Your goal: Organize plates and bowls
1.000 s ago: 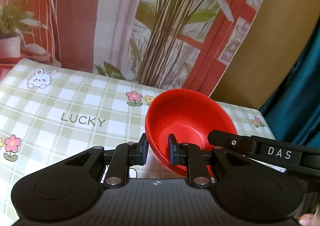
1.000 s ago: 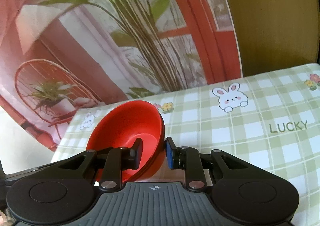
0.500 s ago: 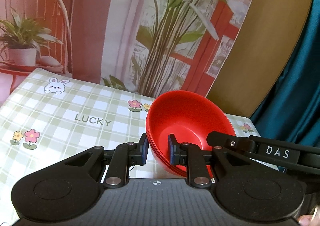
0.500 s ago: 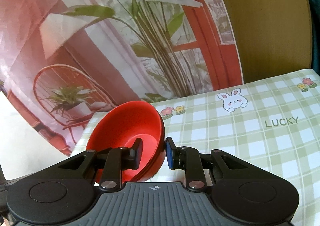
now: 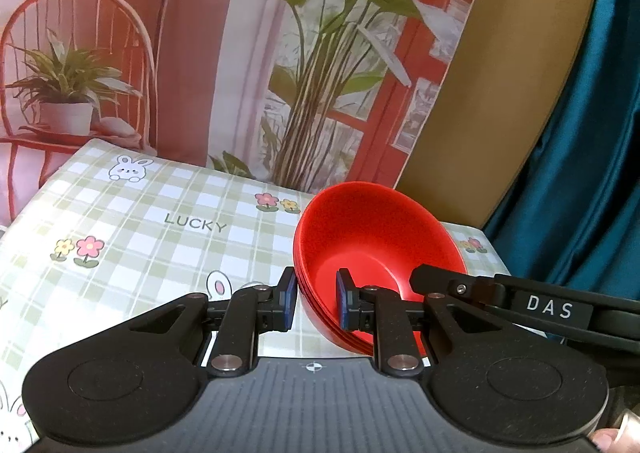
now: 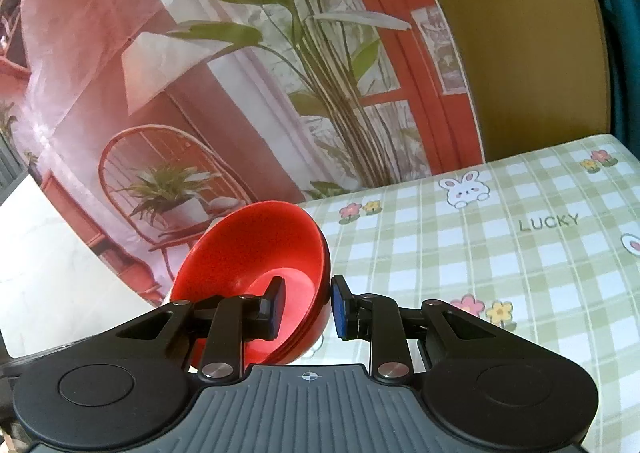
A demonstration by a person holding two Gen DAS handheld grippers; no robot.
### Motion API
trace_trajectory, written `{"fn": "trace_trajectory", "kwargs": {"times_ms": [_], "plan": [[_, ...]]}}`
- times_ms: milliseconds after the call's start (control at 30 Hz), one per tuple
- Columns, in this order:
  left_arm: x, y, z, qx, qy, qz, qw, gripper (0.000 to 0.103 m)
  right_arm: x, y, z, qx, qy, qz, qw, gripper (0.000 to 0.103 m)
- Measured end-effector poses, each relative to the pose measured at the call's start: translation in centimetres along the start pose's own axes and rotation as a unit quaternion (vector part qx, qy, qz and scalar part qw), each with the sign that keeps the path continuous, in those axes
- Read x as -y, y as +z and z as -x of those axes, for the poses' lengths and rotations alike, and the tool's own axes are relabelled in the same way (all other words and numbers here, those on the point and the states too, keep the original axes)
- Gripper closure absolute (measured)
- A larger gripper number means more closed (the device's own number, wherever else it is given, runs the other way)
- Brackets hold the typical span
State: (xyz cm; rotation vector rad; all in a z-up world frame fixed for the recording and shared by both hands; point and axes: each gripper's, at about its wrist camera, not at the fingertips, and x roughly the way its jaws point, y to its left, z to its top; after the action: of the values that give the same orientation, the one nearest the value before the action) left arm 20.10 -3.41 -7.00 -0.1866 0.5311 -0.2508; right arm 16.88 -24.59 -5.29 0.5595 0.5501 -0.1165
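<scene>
A stack of red bowls [image 5: 372, 237] is held up above the checked tablecloth [image 5: 152, 237], tilted. My left gripper [image 5: 317, 299] is shut on the stack's left rim, one finger outside and one inside. My right gripper [image 6: 307, 303] is shut on the opposite rim of the same red bowls [image 6: 260, 253]. The black arm of the right gripper, marked DAS [image 5: 548, 305], shows at the right of the left wrist view. No plates are in view.
The table carries a green and white cloth with rabbits, flowers and the word LUCKY [image 6: 548, 223]. A printed backdrop [image 5: 240, 53] with plant and chair stands behind it. A teal curtain [image 5: 580, 133] hangs at the right.
Both grippers have risen with the bowl stack, so more of the tablecloth and backdrop shows beneath and behind. The grip on the rims is unchanged.
</scene>
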Motion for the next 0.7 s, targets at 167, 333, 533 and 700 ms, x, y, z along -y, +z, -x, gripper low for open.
{"fn": "trace_trajectory", "kwargs": {"times_ms": [167, 333, 533, 700], "plan": [[-0.4, -1.6, 1.5, -0.003, 0.003, 0.003, 1.0000, 0.081, -0.4, -2.1, 1.2, -0.005, 0.006, 0.005, 1.000, 0.079], [-1.0, -3.1, 2.2, -0.014, 0.003, 0.008, 0.9999, 0.081, -0.6, -3.9, 1.3, -0.017, 0.003, 0.012, 1.000, 0.079], [-1.8, -4.7, 2.4, -0.034, 0.007, 0.014, 0.9993, 0.081, -0.8, -5.8, 1.3, -0.033, 0.002, 0.020, 0.999, 0.079], [-2.2, -6.0, 2.0, -0.058, 0.011, 0.015, 0.9981, 0.081, -0.7, -6.9, 1.0, -0.048, -0.005, 0.026, 0.999, 0.079]]}}
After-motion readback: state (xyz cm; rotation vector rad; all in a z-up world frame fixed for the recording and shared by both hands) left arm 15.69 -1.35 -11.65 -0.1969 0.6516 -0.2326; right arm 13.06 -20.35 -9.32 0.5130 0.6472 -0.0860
